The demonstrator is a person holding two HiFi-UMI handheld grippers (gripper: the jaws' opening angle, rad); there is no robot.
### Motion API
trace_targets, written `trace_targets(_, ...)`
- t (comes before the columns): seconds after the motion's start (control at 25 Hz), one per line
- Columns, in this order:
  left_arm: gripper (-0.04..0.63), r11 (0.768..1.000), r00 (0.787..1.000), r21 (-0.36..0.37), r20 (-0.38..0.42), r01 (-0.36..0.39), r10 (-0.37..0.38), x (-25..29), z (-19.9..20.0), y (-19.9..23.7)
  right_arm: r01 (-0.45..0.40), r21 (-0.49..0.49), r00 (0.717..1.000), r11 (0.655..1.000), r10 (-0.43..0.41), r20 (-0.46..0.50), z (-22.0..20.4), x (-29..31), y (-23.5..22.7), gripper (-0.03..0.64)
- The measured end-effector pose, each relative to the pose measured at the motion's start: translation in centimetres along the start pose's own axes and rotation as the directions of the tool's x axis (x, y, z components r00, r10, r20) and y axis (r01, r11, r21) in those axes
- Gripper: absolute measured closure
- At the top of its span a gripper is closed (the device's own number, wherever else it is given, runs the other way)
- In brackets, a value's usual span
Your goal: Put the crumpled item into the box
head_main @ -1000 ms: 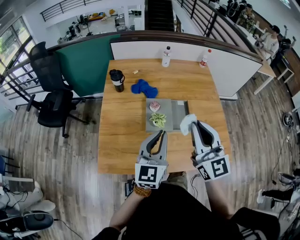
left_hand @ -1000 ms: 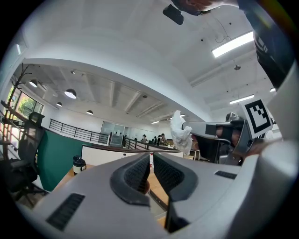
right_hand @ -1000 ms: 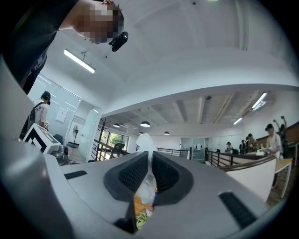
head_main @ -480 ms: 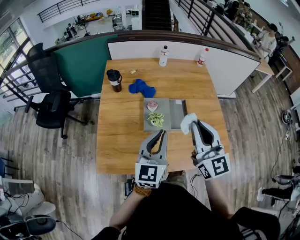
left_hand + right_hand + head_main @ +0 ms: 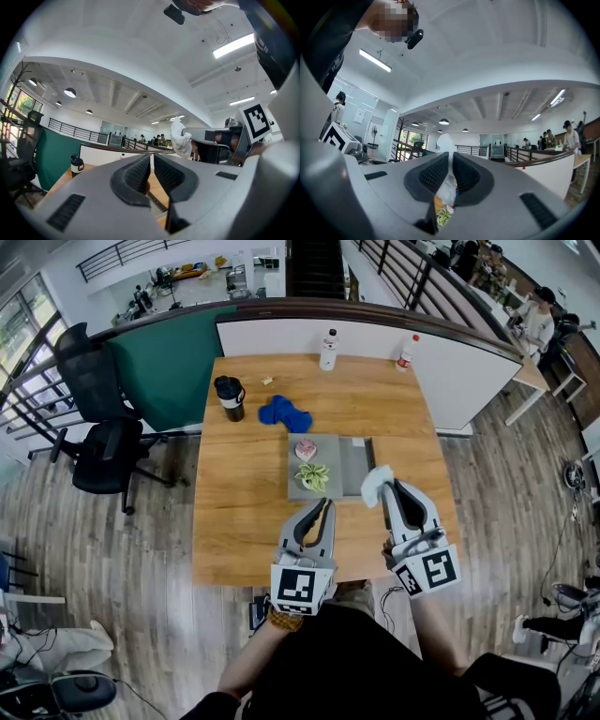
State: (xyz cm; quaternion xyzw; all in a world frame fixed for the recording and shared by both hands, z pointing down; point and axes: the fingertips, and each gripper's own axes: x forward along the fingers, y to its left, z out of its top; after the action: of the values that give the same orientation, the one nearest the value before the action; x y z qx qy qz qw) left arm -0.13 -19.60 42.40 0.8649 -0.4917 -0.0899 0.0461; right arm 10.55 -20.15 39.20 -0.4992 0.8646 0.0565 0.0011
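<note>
The crumpled item (image 5: 373, 486) is a white wad of paper or tissue. My right gripper (image 5: 388, 487) is shut on it, just off the near right corner of the grey box (image 5: 361, 465). The wad sticks up past the pads in the right gripper view (image 5: 446, 143) and shows in the left gripper view (image 5: 180, 138) too. A pink thing (image 5: 306, 449) and a green-and-white thing (image 5: 314, 477) lie in the box's left half. My left gripper (image 5: 327, 505) is shut and holds nothing, just in front of the box.
A wooden table (image 5: 244, 521) carries a blue cloth (image 5: 286, 414), a black mug (image 5: 229, 398) and two bottles (image 5: 328, 351) (image 5: 405, 353) at the far edge. A black office chair (image 5: 98, 442) stands to the left. The table's near edge lies under my grippers.
</note>
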Motion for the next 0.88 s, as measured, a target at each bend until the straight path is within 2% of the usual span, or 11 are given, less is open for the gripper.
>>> trace_targets(0.88,0.554,1.0,1.0,-0.001,0.019,-0.01,0.01,0.1,0.4,0.2,0.0,0.049,1.0,0.999,0.001,-0.022,-0.9,0.1,-0.5,0.578)
